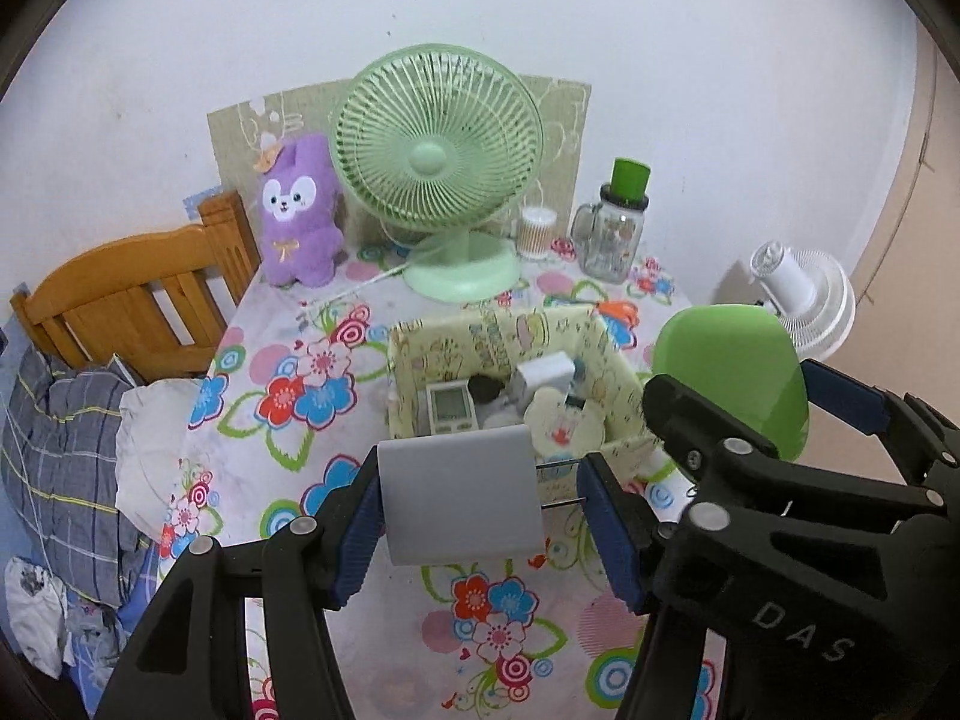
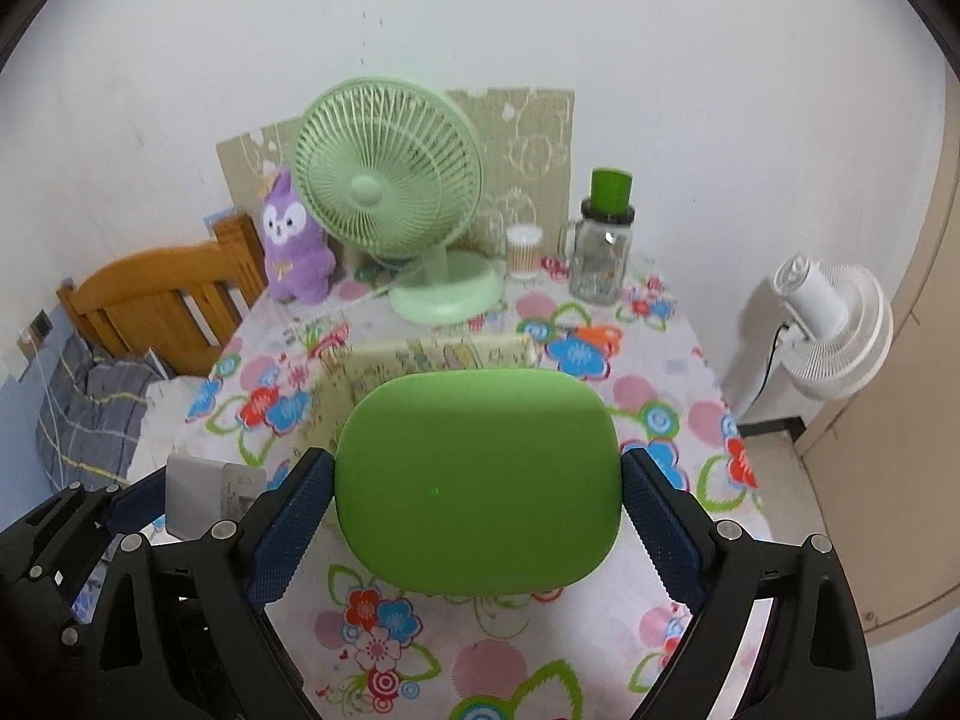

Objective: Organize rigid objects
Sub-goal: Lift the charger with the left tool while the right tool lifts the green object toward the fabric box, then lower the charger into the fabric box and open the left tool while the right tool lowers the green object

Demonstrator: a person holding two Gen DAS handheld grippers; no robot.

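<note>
My left gripper (image 1: 480, 510) holds a flat silver-grey box (image 1: 459, 495) between its blue pads; the box touches the left pad and a thin rod spans to the right pad. It hangs just in front of a yellow patterned storage box (image 1: 624, 378) holding a small white meter (image 1: 451, 408) and other small items. My right gripper (image 2: 477, 516) is shut on a rounded green case (image 2: 477, 480), held above the table and hiding most of the storage box (image 2: 420, 354). The green case (image 1: 738, 372) and right gripper also show at the right of the left wrist view.
A green desk fan (image 1: 438, 168), a purple plush (image 1: 297, 210), a cotton-swab tub (image 1: 536, 232) and a glass jar with a green lid (image 1: 612, 228) stand at the back of the floral table (image 1: 288, 468). A wooden headboard (image 1: 138, 300) and bedding lie left; a white fan (image 2: 834, 324) stands right.
</note>
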